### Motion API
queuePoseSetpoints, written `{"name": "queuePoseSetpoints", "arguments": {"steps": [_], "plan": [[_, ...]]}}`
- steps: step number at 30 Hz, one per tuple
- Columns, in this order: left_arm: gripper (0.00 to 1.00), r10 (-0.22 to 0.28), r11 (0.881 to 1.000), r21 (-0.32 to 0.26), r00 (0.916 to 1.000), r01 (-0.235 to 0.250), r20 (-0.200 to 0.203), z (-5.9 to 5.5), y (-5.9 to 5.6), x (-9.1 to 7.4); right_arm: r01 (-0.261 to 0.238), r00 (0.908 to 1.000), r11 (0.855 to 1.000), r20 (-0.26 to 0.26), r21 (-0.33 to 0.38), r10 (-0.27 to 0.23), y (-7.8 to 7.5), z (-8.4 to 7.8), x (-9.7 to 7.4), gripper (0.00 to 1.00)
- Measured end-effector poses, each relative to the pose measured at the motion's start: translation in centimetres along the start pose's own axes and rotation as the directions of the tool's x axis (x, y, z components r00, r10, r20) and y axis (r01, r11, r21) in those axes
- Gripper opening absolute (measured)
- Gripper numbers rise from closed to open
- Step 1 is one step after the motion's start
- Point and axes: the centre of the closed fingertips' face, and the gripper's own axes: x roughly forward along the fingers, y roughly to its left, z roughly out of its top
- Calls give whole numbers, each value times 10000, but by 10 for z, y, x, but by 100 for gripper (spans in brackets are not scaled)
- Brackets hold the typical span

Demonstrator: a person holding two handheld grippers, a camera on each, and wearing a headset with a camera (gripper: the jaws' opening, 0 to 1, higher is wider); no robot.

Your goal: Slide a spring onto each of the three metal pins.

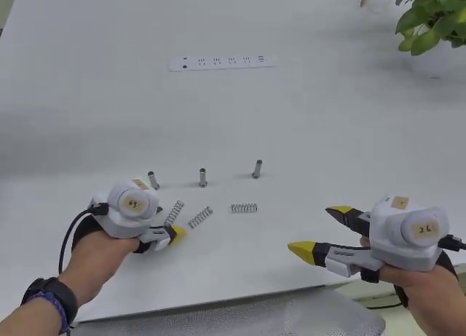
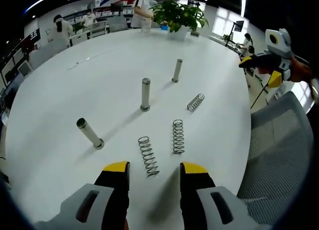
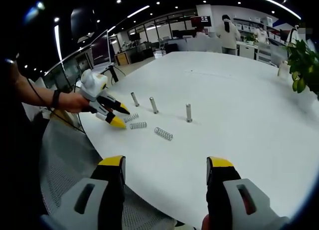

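Three short metal pins stand upright in a row on the white table: left pin, middle pin, right pin. Three loose springs lie in front of them: left spring, middle spring, right spring. My left gripper is open, its yellow tips just short of the left spring, which lies ahead of the gap between its jaws. My right gripper is open near the table's front edge, well to the right of the springs, holding nothing. In the right gripper view the pins and springs lie far ahead.
A white power strip lies farther back on the table. A potted plant stands at the far right corner. A grey mesh chair sits below the table's front edge. People stand in the office beyond the table.
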Motion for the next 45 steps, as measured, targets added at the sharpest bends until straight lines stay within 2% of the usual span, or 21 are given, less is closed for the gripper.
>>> {"name": "queuePoseSetpoints", "arguments": {"steps": [5,6,12,23,32,41,43,45], "plan": [[21,200,9998,-60,9998,-201,-93,-2,3,2,-12,10000,10000,-9,26,12,1,0,0,64],[18,323,9995,65,9995,-323,22,0,5,3,-22,10000,10000,-10,29,22,1,0,0,64],[3,715,9972,218,9973,-711,-183,-2,11,4,-44,10000,10000,-59,27,45,1,-1,1,64],[2,618,9979,210,9977,-612,-285,-4,10,2,-123,9999,9999,-34,-12,123,2,1,2,64],[2,638,9976,264,9979,-635,-81,1,6,-14,-300,9995,9995,-45,-88,300,5,2,6,63],[2,634,9954,699,9974,-656,334,18,-1,-37,-613,9981,9978,-23,-264,612,12,9,13,62],[2,514,9961,683,9967,-556,624,27,-7,-45,-716,9974,9968,-17,-357,716,15,12,15,62],[2,458,9941,950,9965,-523,698,32,-11,-50,-790,9969,9961,12,-402,791,17,14,17,62]]}}
